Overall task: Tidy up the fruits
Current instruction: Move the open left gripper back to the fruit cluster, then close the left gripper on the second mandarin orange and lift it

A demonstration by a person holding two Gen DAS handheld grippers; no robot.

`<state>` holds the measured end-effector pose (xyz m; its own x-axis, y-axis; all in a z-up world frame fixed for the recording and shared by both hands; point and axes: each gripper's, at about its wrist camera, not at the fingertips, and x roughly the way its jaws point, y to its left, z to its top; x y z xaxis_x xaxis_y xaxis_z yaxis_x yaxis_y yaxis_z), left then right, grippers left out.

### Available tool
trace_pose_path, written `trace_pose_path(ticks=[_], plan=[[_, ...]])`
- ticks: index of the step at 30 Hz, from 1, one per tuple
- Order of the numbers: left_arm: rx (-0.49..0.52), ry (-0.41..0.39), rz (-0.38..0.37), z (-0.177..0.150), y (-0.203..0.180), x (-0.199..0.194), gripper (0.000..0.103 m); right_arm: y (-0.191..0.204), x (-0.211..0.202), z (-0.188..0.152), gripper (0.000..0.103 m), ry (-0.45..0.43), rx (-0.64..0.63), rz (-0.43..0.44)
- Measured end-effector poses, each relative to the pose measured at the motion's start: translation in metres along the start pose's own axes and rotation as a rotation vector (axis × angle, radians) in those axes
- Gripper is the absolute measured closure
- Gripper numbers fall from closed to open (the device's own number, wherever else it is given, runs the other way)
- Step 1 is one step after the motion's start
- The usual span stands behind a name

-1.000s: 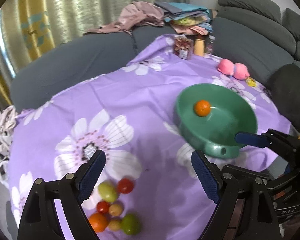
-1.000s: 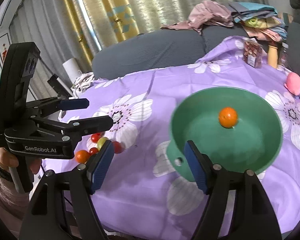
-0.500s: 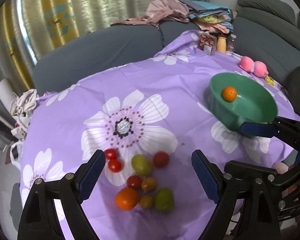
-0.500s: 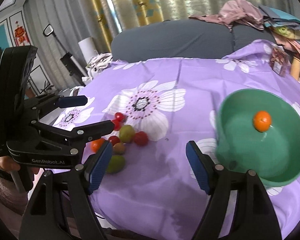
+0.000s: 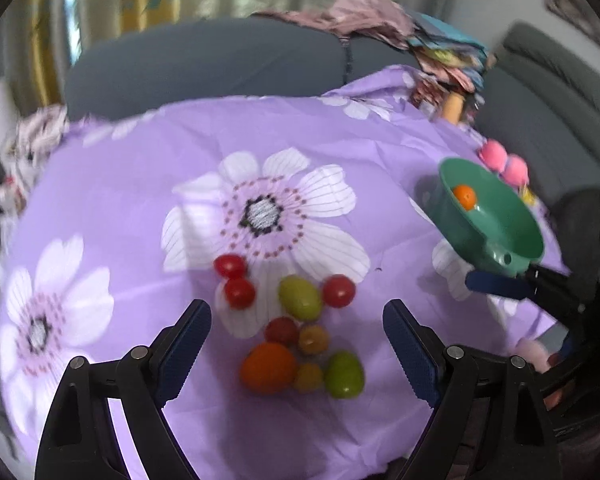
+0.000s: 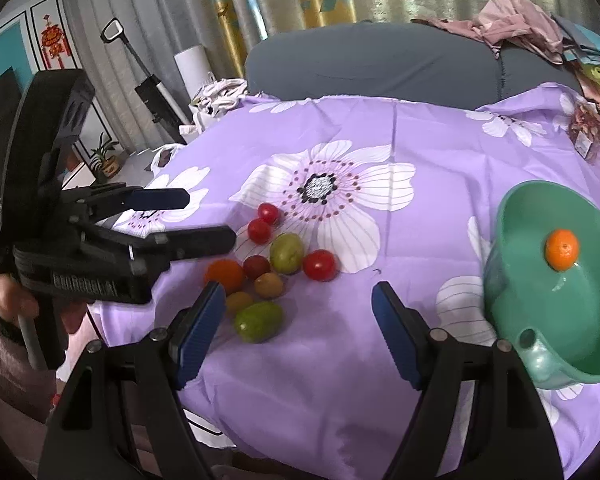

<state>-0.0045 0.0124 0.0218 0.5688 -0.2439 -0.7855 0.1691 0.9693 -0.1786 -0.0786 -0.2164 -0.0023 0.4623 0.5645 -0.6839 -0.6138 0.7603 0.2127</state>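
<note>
Left gripper [image 6: 192,218], its side lettering blurred, and right gripper [image 6: 298,306] gape wide, empty, above fruit pile [image 6: 268,268].

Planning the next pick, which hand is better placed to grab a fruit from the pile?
Probably the left. The left hand-held gripper is open with the fruit pile framed between its fingers. The right hand-held gripper is open too, but the pile sits off to its side.
</note>
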Motion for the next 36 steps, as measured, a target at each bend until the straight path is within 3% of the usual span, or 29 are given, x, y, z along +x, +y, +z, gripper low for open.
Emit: trace_pose_path(ticks=[8, 16, 22, 26, 31, 34, 36], plan=[[-0.117, 0.026, -0.019, -0.017, 0.044, -0.004, 0.015, 0.012, 0.017, -0.002, 0.027, 0.042, -0.022, 0.044], [-0.072, 0.041, -0.123, -0.028, 0.042, -0.001, 0.015, 0.039, 0.042, -0.007, 0.029, 0.090, -0.086, 0.121], [-0.016, 0.064, -0.158, -0.031, 0.032, 0.004, 0.016, 0.052, 0.062, -0.008, 0.040, 0.121, -0.114, 0.160], [-0.007, 0.087, -0.170, -0.031, 0.030, 0.011, 0.023, 0.057, 0.075, -0.007, 0.043, 0.134, -0.120, 0.178], [0.014, 0.117, -0.180, -0.034, 0.027, 0.020, 0.024, 0.058, 0.088, -0.003, 0.047, 0.148, -0.124, 0.187], [0.014, 0.130, -0.183, -0.035, 0.028, 0.024, 0.037, 0.059, 0.095, -0.002, 0.050, 0.158, -0.131, 0.192], [0.016, 0.143, -0.188, -0.035, 0.028, 0.027, 0.039, 0.060, 0.098, -0.002, 0.051, 0.164, -0.136, 0.194]])
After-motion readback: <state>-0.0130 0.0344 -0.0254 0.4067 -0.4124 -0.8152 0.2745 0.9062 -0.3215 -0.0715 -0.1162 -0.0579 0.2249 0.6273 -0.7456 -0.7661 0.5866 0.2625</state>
